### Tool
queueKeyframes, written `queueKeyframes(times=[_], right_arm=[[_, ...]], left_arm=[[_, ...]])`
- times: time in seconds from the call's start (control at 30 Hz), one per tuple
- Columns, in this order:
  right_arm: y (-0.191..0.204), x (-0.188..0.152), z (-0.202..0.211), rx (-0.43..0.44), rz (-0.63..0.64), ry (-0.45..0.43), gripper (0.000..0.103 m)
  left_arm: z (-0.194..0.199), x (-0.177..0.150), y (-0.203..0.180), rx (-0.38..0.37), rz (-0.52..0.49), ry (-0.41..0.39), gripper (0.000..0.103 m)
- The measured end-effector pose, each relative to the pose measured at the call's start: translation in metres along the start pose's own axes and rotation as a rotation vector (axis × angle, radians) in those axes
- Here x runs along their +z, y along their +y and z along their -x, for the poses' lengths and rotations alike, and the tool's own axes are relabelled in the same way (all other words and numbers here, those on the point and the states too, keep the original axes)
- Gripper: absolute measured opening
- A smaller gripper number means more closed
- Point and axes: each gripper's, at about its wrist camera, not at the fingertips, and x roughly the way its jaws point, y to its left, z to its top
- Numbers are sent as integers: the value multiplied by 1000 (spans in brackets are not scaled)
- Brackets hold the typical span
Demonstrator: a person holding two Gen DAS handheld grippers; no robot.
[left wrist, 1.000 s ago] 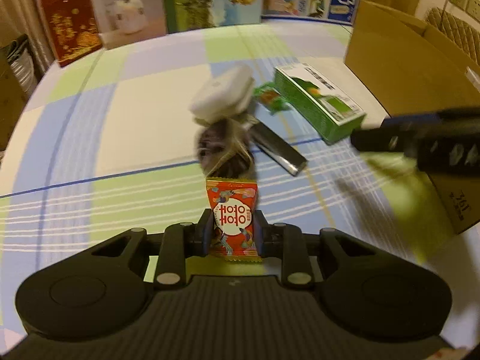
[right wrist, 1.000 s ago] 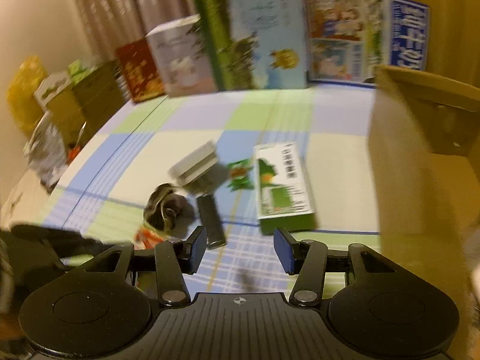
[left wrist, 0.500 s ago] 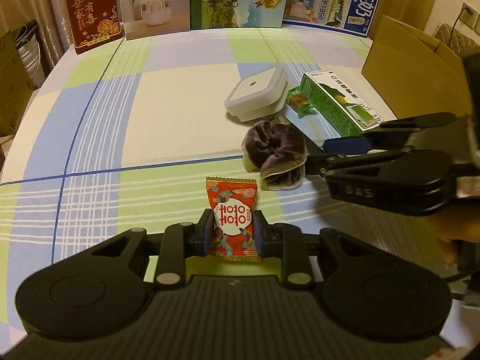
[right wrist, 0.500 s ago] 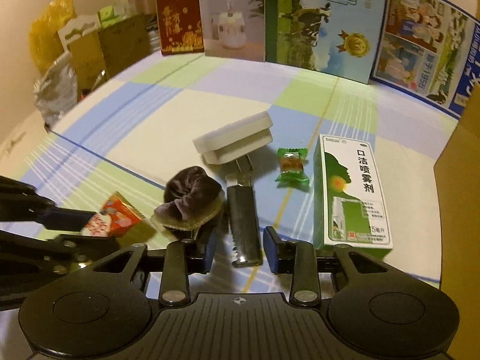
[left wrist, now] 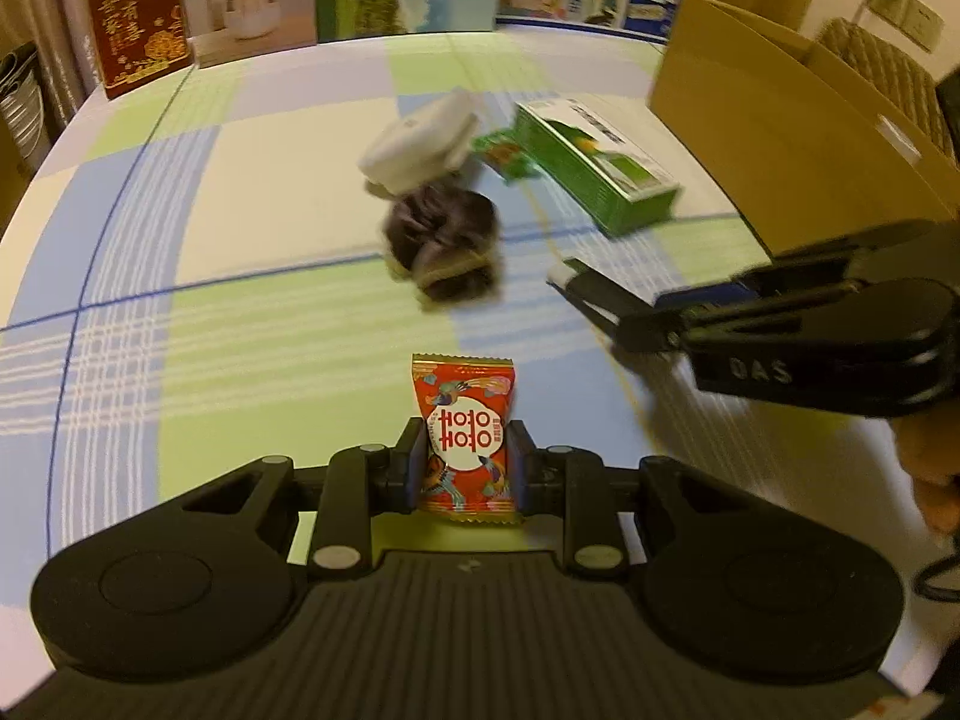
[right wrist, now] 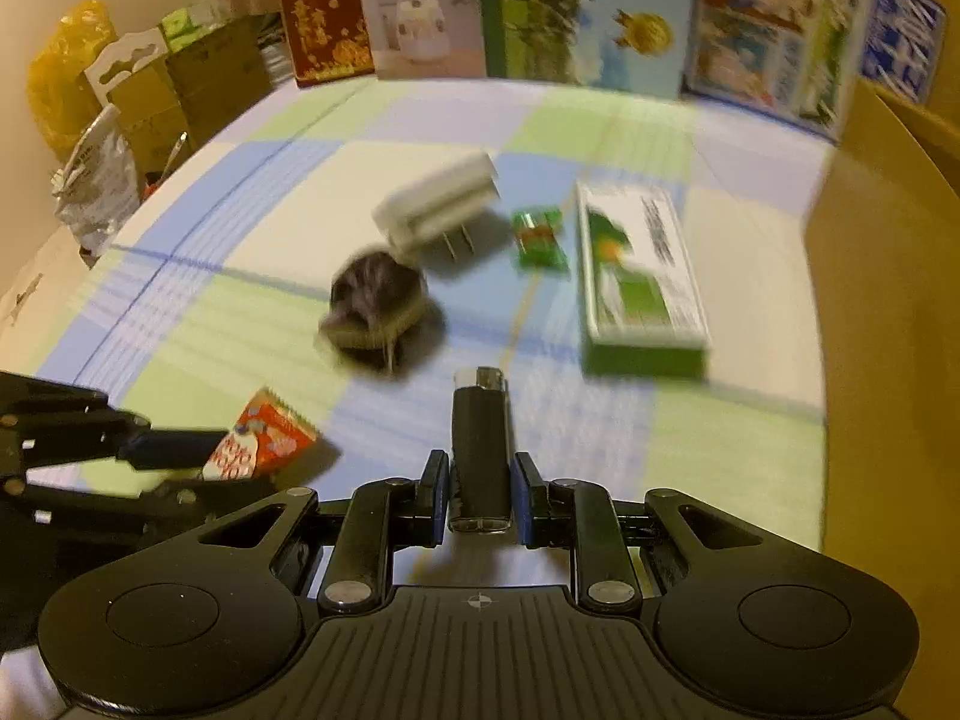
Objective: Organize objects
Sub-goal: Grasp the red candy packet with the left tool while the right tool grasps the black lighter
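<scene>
now that my right gripper (right wrist: 480, 495) has closed on the black lighter (right wrist: 480, 450) and lifted it off the checked tablecloth (left wrist: 252, 198), both tools are loaded: half a second ago the lighter lay flat beside the dark scrunchie (right wrist: 375, 306) with my fingers only straddling it. it now stands out forward between the nearly closed pads, metal end away from me. my left gripper (left wrist: 467, 459) stays pinched on the red candy packet (left wrist: 465, 438), as it was a second ago, jaws narrowed to the packet's width.

i judge that two items are ready to go into the cardboard box (left wrist: 780, 120) at the right, which i take to be the bin. left on the cloth are the scrunchie, the white plug adapter (right wrist: 438, 201) touching it, the small green candy (right wrist: 540, 231) and the green-and-white carton (right wrist: 639, 276) just beside that.

readable writing: "das" on the right gripper's side in the left view, doubled red characters on the candy's white disc, gold characters on the red box (left wrist: 138, 24) at the back. the carton's print is too blurred to read.
</scene>
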Motion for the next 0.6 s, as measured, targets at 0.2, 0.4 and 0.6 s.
queueKeyframes(times=[0.2,0.4,0.6], right_arm=[[1,-40,31,20,-47,25,19],[-1,-45,24,12,-36,5,31],[13,-46,17,-15,89,-15,31]], left_arm=[[7,-23,-10,-28,-10,2,24],[12,-29,-10,-30,8,-8,24],[11,-28,-11,-22,-2,-20,24]])
